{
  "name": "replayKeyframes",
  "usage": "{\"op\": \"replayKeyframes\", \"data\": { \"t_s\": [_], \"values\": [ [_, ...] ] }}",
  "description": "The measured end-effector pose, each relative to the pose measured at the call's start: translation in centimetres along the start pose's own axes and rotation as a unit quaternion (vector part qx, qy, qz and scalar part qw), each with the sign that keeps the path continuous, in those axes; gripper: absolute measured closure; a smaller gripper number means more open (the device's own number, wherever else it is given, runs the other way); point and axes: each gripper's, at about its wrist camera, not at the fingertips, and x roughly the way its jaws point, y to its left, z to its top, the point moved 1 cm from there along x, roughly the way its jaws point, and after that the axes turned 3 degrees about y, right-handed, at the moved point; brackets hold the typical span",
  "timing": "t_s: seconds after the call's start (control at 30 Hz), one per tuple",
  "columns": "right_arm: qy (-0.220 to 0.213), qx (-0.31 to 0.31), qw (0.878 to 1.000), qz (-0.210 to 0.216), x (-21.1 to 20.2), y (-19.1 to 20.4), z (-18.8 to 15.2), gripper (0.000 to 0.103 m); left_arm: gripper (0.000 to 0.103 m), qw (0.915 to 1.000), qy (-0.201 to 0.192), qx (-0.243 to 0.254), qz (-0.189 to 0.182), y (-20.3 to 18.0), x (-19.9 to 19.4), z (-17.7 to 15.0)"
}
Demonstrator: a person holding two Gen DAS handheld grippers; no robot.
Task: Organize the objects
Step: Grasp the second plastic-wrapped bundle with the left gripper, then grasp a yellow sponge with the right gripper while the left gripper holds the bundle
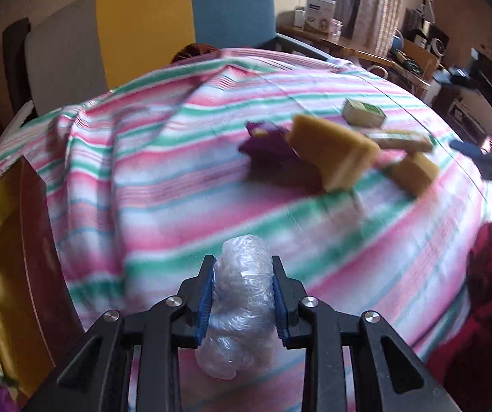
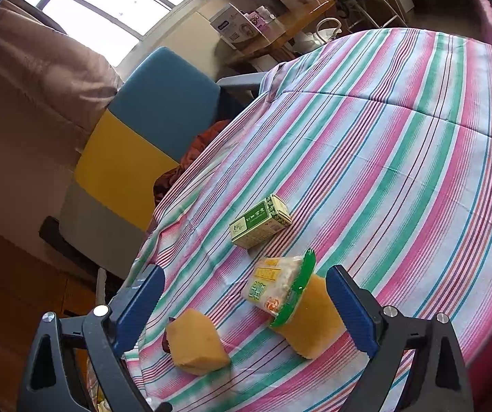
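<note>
My left gripper (image 1: 242, 267) is shut on a clear plastic-wrapped bundle (image 1: 241, 312), held above the striped cloth (image 1: 143, 185). Beyond it lie a yellow sponge block (image 1: 331, 151), a second yellow sponge (image 1: 416, 171), a purple object (image 1: 266, 140), a flat packet (image 1: 400, 139) and a green box (image 1: 364, 113). My right gripper (image 2: 246, 279) is open and empty above the cloth (image 2: 400, 158), over a yellow sponge (image 2: 198, 346), a second sponge (image 2: 314, 322), a green-edged snack packet (image 2: 280, 288) on it, and the green box (image 2: 259, 226).
An open brown box (image 1: 9, 257) with wrapped items stands at the left table edge. A grey, yellow and blue panel (image 1: 150, 27) backs the table. A cluttered desk (image 1: 414, 55) is at the far right. A red sleeve (image 1: 489, 292) is at right.
</note>
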Motion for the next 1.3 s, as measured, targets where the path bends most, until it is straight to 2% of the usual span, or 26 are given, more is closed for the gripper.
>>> {"op": "replayKeyframes", "data": {
  "t_s": [0.07,0.1,0.27,0.4,0.5,0.63,0.8,0.97,1.0,1.03,1.07,1.1,1.23,1.3],
  "values": [
    [-0.002,-0.004,1.000,0.000,0.0,0.2,0.0,0.007,0.074,1.0000,0.004,0.001,-0.007,-0.1,0.4,-1.3],
    [-0.004,-0.005,1.000,-0.001,-0.1,0.3,0.0,0.007,0.074,0.9999,-0.010,0.007,-0.006,-0.1,0.2,-1.6],
    [-0.012,-0.020,1.000,0.000,-0.3,0.9,0.0,0.007,0.074,0.9996,-0.020,0.012,-0.012,0.0,0.0,-2.1],
    [-0.005,-0.093,0.995,0.024,-0.2,3.7,-0.7,0.007,0.074,0.9995,-0.024,0.005,-0.020,0.1,0.3,-2.1],
    [0.033,-0.170,0.984,0.033,1.1,6.7,-2.8,0.009,0.074,0.9992,-0.027,0.000,-0.028,0.3,0.3,-2.5],
    [0.106,-0.253,0.961,0.024,3.8,9.4,-6.0,0.015,0.074,0.9988,-0.033,-0.003,-0.035,0.5,0.2,-2.7],
    [0.161,-0.270,0.949,-0.007,7.0,10.6,-6.3,0.015,0.073,0.9982,-0.039,-0.012,-0.045,0.8,0.2,-2.9],
    [0.222,-0.297,0.927,-0.047,11.7,11.6,-7.1,0.015,0.073,0.9973,-0.045,-0.019,-0.055,1.2,0.3,-2.9],
    [0.233,-0.300,0.923,-0.054,12.6,11.5,-7.4,0.020,0.073,0.9970,-0.046,-0.022,-0.058,1.3,0.3,-3.0],
    [0.239,-0.305,0.920,-0.061,13.0,11.5,-7.7,0.031,0.073,0.9969,-0.046,-0.023,-0.060,1.3,0.3,-3.0],
    [0.242,-0.316,0.915,-0.073,13.3,11.5,-8.0,0.057,0.073,0.9967,-0.046,-0.025,-0.062,1.4,0.3,-3.0],
    [0.244,-0.326,0.909,-0.086,13.3,11.4,-8.4,0.057,0.073,0.9966,-0.047,-0.026,-0.063,1.4,0.3,-3.0],
    [0.234,-0.369,0.896,-0.071,10.5,11.8,-10.3,0.057,0.073,0.9966,-0.052,-0.024,-0.059,1.3,0.4,-3.0],
    [0.225,-0.378,0.896,-0.071,9.1,11.2,-11.1,0.058,0.073,0.9967,-0.052,-0.024,-0.057,1.3,0.4,-3.0]
  ]
}}
